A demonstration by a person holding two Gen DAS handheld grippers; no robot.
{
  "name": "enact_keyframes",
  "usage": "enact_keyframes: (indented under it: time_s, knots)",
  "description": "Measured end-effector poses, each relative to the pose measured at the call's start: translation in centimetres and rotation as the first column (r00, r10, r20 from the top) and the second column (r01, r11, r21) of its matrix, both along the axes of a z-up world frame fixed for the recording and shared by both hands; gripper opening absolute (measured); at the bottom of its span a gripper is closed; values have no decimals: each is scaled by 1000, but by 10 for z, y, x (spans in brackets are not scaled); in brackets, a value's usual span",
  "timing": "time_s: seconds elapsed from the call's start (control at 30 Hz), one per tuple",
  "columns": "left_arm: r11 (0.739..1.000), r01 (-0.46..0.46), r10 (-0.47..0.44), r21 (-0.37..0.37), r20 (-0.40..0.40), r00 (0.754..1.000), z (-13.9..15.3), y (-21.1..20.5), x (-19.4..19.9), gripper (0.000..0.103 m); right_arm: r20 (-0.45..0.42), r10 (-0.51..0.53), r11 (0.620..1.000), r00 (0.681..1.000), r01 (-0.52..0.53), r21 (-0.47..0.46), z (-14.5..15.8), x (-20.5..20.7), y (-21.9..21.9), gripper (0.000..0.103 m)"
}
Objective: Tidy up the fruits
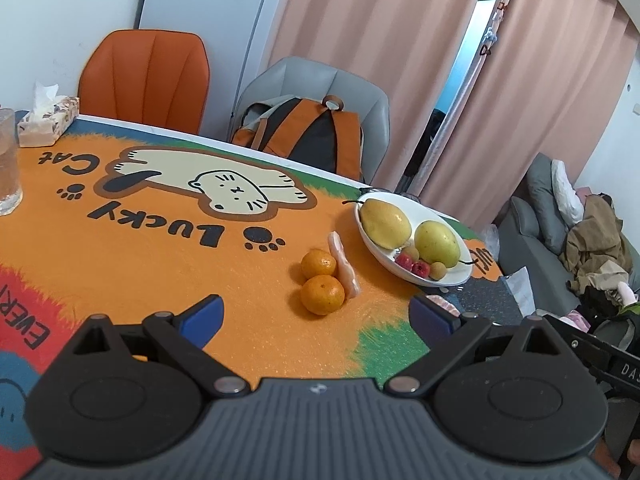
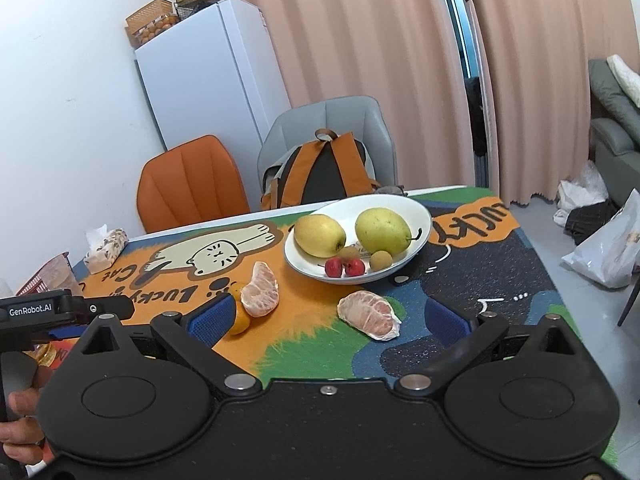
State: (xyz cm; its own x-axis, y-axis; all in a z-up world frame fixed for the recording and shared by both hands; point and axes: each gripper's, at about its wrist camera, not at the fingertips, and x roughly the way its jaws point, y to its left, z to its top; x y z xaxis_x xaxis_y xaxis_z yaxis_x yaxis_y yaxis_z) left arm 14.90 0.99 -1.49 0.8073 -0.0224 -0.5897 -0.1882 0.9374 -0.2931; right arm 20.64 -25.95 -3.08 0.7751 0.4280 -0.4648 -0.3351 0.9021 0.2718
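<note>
A white bowl [image 1: 456,276] [image 2: 420,212] holds two yellow pears [image 1: 386,222] [image 2: 382,230], small red fruits [image 2: 334,267] and a tan longan [image 2: 380,260]. Two mandarins [image 1: 322,294] lie on the mat just ahead of my left gripper [image 1: 316,320], which is open and empty. A peeled pomelo wedge [image 1: 344,270] [image 2: 260,290] stands beside them. Another peeled pomelo piece [image 2: 370,314] lies on the mat between the blue fingers of my open right gripper [image 2: 328,316], a little ahead of them. One mandarin [image 2: 239,312] shows partly behind the right gripper's left finger.
The colourful cat-print mat [image 1: 160,240] covers the table. A tissue box [image 1: 46,120] and a glass [image 1: 8,160] stand at the far left. An orange chair [image 1: 146,80] and a grey chair with a backpack [image 1: 308,132] are behind. A sofa [image 1: 560,232] is right.
</note>
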Motion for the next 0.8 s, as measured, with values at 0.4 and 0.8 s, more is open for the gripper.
enact_keyframes:
  time_s: [0.4, 0.8]
  knots:
    - [1000, 0, -1, -11, -19, 1000, -22, 2, 46, 92, -66, 6, 1000, 998, -7, -16, -27, 39, 0, 97]
    - [998, 70, -70, -9, -53, 996, -40, -2, 82, 77, -115, 15, 999, 993, -20, -35, -52, 72, 13, 85]
